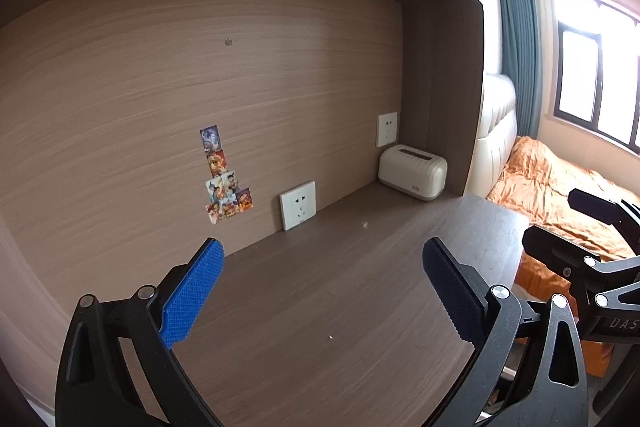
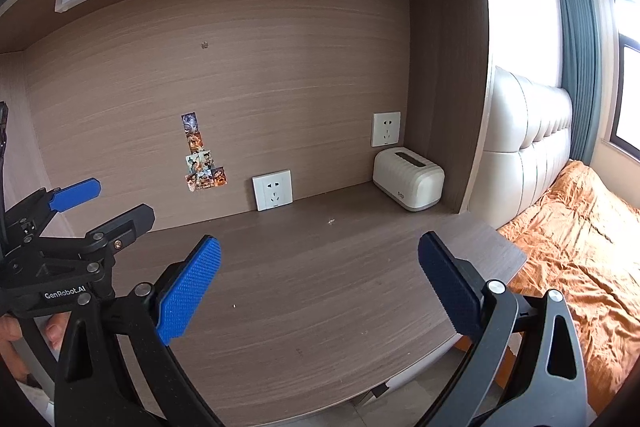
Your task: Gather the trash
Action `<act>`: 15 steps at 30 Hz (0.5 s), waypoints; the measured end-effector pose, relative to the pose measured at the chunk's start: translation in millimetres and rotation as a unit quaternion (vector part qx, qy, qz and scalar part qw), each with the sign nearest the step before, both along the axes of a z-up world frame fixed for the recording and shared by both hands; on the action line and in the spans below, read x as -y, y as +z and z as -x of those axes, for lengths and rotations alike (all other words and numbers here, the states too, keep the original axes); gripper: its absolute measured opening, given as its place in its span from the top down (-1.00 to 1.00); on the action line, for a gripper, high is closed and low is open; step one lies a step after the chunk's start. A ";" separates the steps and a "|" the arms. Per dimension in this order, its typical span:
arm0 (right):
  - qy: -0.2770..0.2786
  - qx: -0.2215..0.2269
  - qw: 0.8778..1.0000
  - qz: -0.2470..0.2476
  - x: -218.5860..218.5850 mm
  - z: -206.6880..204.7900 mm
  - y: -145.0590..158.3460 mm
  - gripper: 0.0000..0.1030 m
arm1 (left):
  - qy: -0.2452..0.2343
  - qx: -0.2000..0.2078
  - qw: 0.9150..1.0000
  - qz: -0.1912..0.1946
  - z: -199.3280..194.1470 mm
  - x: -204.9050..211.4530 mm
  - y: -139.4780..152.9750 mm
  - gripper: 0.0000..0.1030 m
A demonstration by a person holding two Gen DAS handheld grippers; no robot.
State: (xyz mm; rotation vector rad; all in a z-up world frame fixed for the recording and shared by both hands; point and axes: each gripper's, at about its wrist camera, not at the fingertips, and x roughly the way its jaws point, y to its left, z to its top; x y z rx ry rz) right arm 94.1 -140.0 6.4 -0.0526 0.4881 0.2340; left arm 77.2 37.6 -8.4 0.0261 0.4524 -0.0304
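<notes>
Hovering above the desk (image 1: 360,307), left gripper (image 1: 322,291) has its blue pads (image 1: 192,299) spread wide, nothing between them. Right gripper (image 2: 320,287) likewise: pads (image 2: 188,291) apart, empty, raised over the same desktop. Each gripper shows at the edge of the other's view.

Trash: one small white scrap (image 2: 331,221) on the desk toward the back, between the lower wall socket (image 2: 272,189) and the cream tissue box (image 2: 408,179). A second tiny white crumb (image 2: 234,305) lies nearer, close to the right gripper's left-side pad. Neither is touched.

Stickers (image 2: 200,155) on the back panel. Orange bedding (image 2: 580,247) to the right.
</notes>
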 end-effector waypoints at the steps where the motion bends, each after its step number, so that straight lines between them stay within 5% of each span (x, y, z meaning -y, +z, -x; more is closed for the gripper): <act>1: -0.001 -0.002 1.000 -0.002 0.1 -1.0 -0.3 -0.91 | 0.000 0.001 1.000 -0.002 -1.5 -0.3 0.0 -0.90; 15: 0.002 0.001 1.000 0.005 -5.9 -9.7 0.1 -0.91 | -0.007 -0.002 1.000 0.008 -15.1 -7.0 -1.3 -0.90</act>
